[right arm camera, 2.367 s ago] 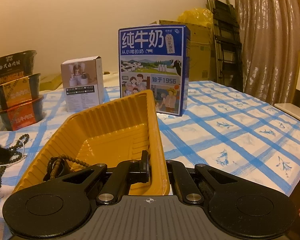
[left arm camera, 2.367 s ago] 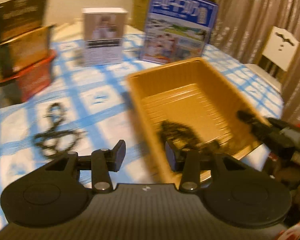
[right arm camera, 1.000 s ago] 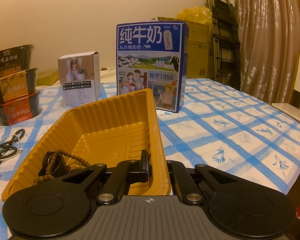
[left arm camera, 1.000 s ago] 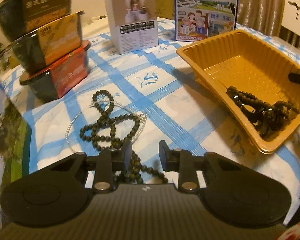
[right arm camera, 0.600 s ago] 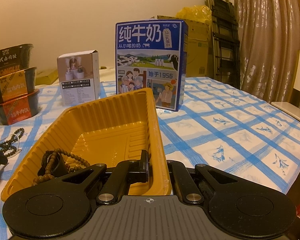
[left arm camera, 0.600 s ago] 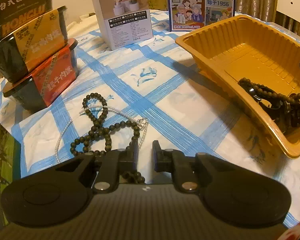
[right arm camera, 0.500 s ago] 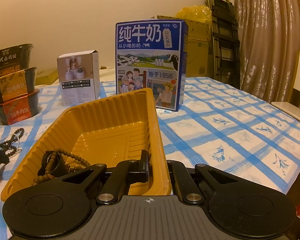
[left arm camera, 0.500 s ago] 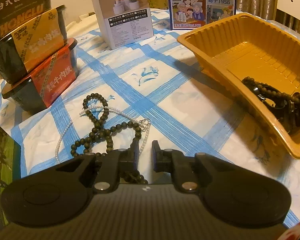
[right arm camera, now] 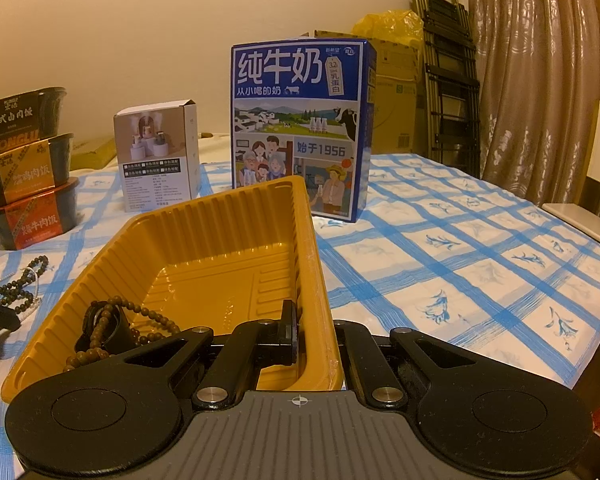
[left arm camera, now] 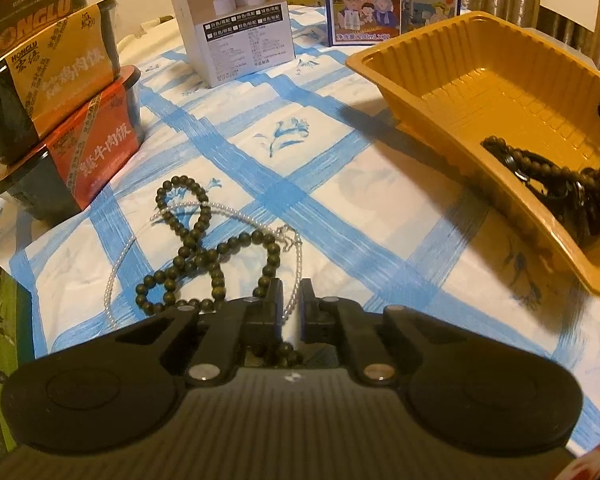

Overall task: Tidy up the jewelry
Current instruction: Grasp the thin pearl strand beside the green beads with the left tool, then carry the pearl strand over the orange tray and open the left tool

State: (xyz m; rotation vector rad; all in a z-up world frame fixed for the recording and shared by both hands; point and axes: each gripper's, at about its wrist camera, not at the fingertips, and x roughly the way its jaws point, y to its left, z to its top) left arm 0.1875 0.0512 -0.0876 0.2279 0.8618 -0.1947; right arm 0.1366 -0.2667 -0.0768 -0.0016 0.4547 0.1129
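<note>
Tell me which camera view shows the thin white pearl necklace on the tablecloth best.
The left wrist view: the thin white pearl necklace loops under dark beads just ahead of that tool. The right wrist view shows only a faint strand at its left edge.

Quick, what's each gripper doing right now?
Left gripper: jaws just closing, nearly shut around the thin white pearl strand.
Right gripper: shut on the yellow ribbed plastic tray wall.

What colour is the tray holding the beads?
Golden yellow tray, clearest in the right wrist view.
</note>
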